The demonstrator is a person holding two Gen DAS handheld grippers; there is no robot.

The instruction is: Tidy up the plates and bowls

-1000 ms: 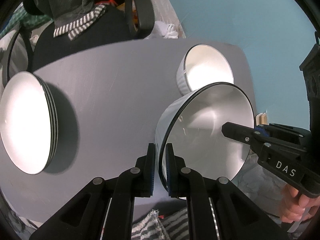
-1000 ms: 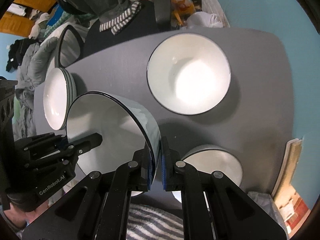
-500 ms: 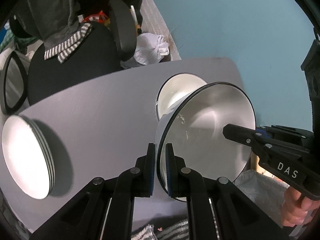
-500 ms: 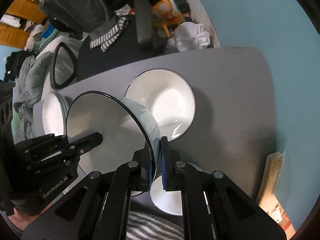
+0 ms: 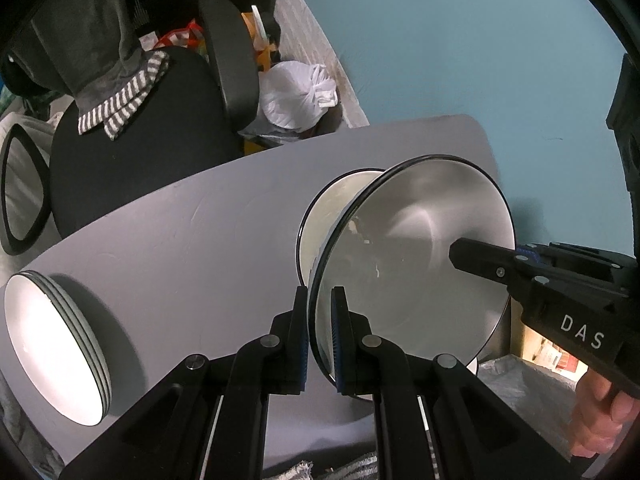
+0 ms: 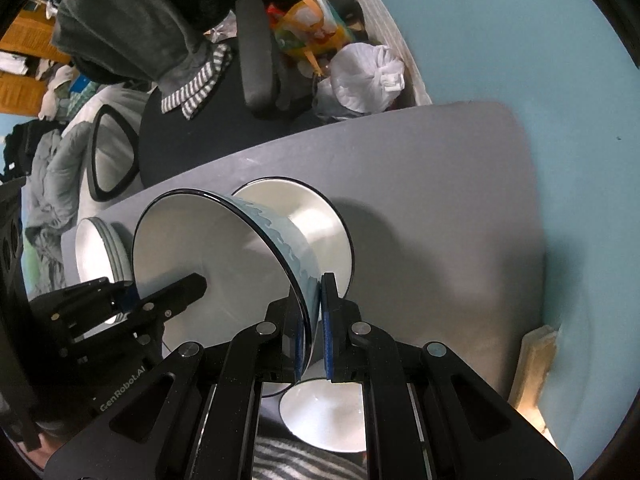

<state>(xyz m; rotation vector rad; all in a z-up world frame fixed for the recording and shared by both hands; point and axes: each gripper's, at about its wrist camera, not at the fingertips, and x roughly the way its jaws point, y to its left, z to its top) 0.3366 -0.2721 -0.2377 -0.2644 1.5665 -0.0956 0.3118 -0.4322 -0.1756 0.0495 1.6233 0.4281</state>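
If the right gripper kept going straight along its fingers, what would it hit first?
Most likely the white bowl on the grey table. The right gripper and the left gripper each pinch a rim of the carried bowl, which hangs just before it. Depth is unclear.

Your left wrist camera looks steeply down along its fingers, close over the grey table (image 5: pixel 168 248); your right wrist camera does likewise from the opposite side. Both share the held bowl (image 5: pixel 420 248) (image 6: pixel 208 264), the plate stack (image 5: pixel 52 352) (image 6: pixel 96 252) at frame left, and the office chair (image 5: pixel 132 140) (image 6: pixel 192 132) above.
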